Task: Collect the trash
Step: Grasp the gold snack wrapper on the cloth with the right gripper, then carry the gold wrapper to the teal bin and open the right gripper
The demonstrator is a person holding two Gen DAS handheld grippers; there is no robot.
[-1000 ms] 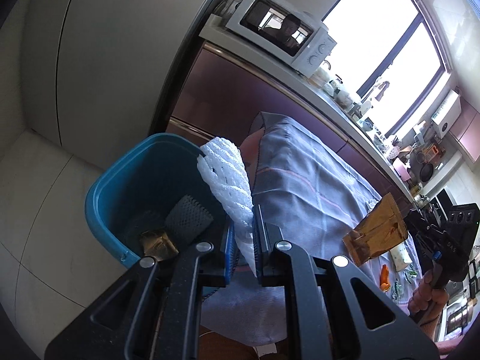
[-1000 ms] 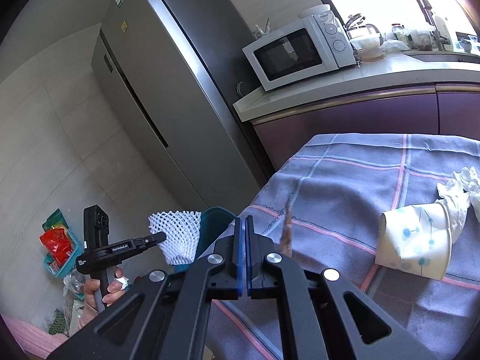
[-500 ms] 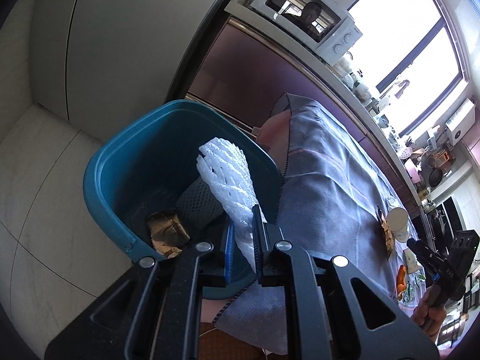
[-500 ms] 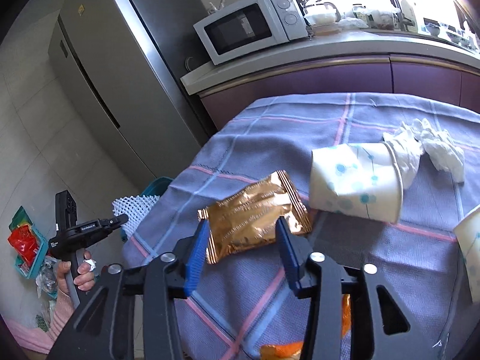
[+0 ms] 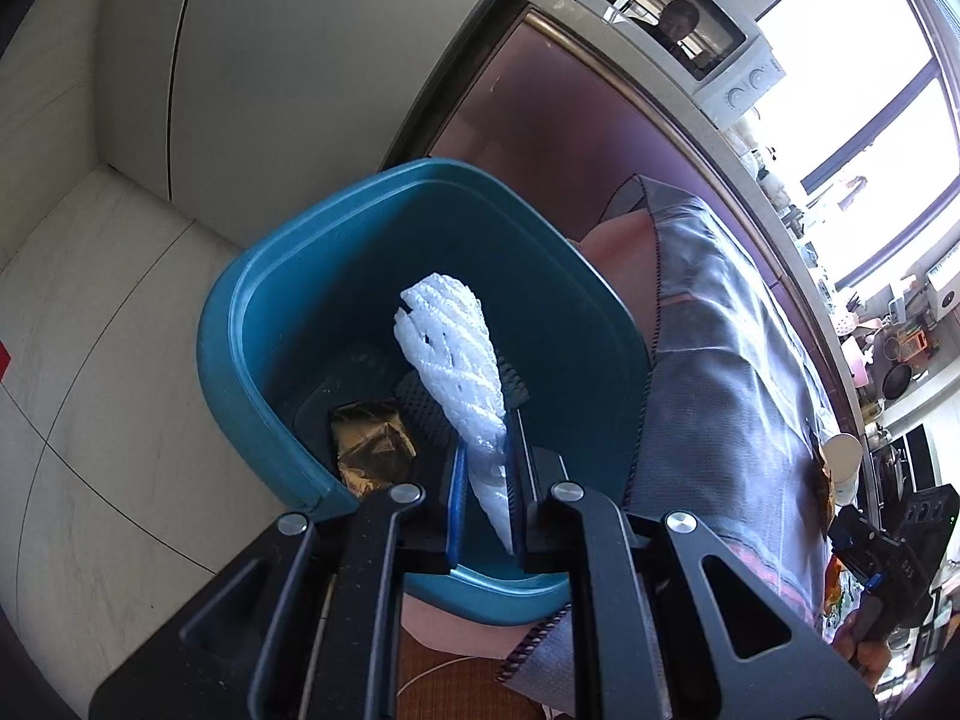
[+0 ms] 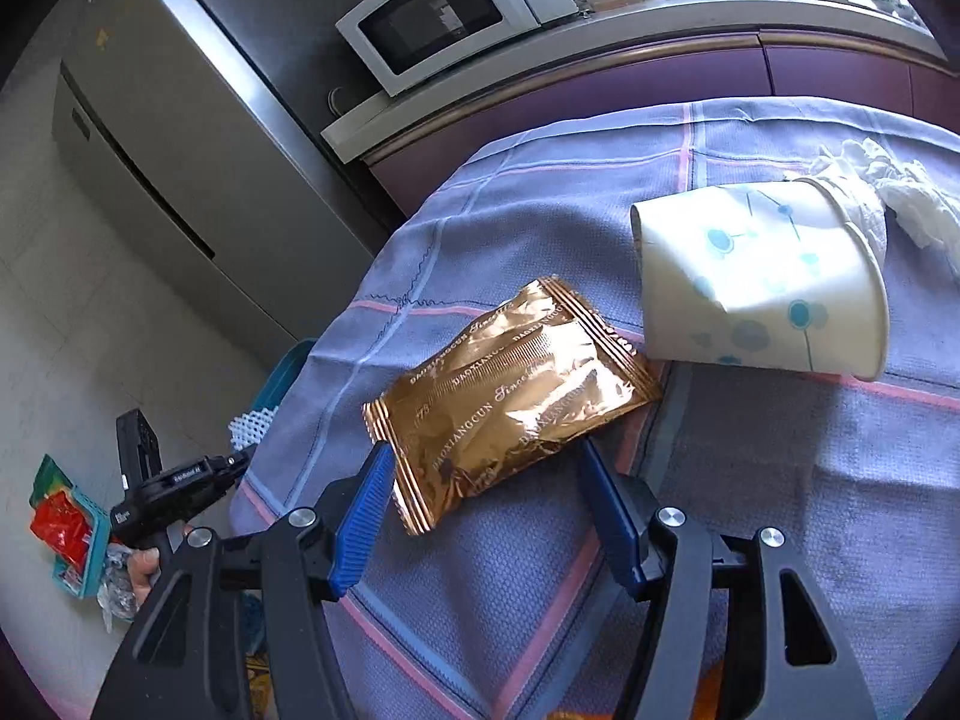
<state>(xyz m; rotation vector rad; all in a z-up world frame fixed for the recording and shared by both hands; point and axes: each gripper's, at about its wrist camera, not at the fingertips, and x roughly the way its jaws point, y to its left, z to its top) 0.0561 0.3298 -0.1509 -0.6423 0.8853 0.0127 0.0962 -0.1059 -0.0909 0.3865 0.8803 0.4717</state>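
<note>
Pinching the white foam net [image 5: 453, 360], our left tool [image 5: 485, 495] hangs over the teal bin [image 5: 252, 312], where a gold wrapper [image 5: 369, 444] lies. Our right tool [image 6: 486, 498] is spread around a gold snack packet [image 6: 510, 396] on the bench cloth [image 6: 780, 480]; beyond lie a tipped paper cup [image 6: 762, 294] and crumpled tissue [image 6: 900, 186].

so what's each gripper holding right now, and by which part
The left gripper pinches the white foam net by its lower end, over the teal bin. The right gripper holds nothing; it is open around the gold wrapper.
</note>
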